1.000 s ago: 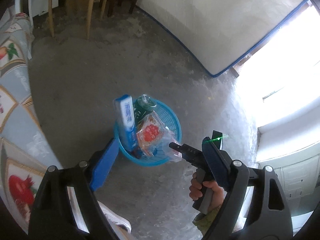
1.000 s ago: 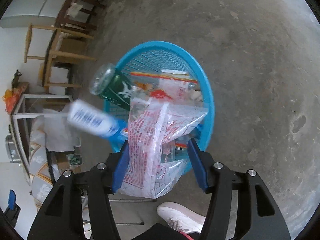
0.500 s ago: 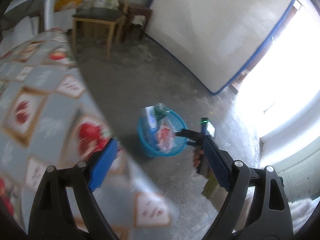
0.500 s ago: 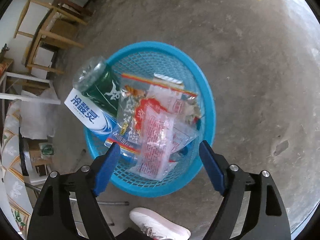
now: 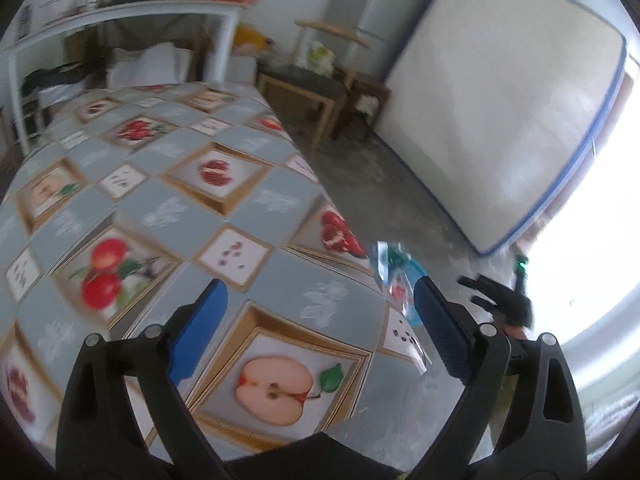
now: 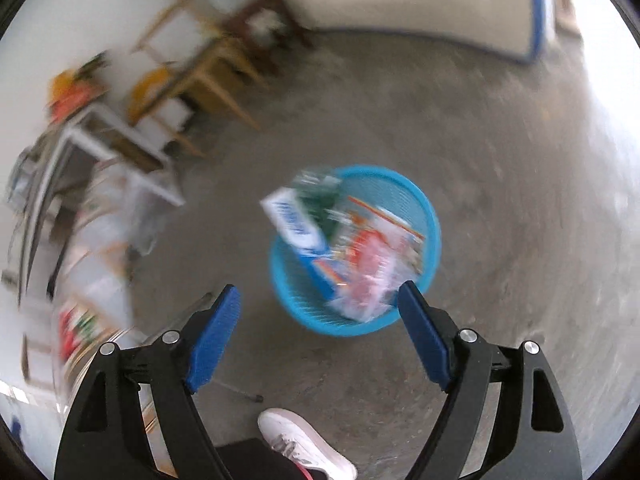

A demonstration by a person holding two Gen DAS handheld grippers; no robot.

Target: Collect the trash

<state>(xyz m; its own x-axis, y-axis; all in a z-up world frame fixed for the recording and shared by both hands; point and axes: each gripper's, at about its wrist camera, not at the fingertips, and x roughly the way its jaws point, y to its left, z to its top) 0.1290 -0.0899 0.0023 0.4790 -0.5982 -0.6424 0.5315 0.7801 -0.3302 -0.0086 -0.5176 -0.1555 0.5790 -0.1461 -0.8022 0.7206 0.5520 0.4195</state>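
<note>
Nearest in the left wrist view, the left gripper (image 5: pixel 318 326) hangs over a surface (image 5: pixel 168 208) covered with a fruit-patterned oilcloth; its jaws have just been opening and stand wide, with nothing between the blue pads (image 5: pixel 198 330). Past the far corner of the oilcloth, a slice of the blue basket (image 5: pixel 412 280) shows on the concrete floor (image 5: pixel 384 200), and to its right the right gripper (image 5: pixel 496 300) appears from the side, held in a hand that is mostly hidden. Farther back stand a wooden stool (image 5: pixel 304 92) and a white mattress (image 5: pixel 500 120) leaning against the wall. In the right wrist view, a white sneaker (image 6: pixel 304 448) sits at the bottom edge, and above it the right gripper (image 6: pixel 318 336) hovers with jaws spread wide and empty, having widened a moment ago. Beyond the fingertips, the round blue mesh basket (image 6: pixel 432 220) rests on the floor, well apart from the pads. Inside it lie the collected trash: a white and blue toothpaste box (image 6: pixel 294 222) leaning on the rim, a green bottle (image 6: pixel 320 192) behind it, and clear red-printed plastic wrappers (image 6: pixel 372 264) on top. The view is blurred, so finer detail cannot be read.
</note>
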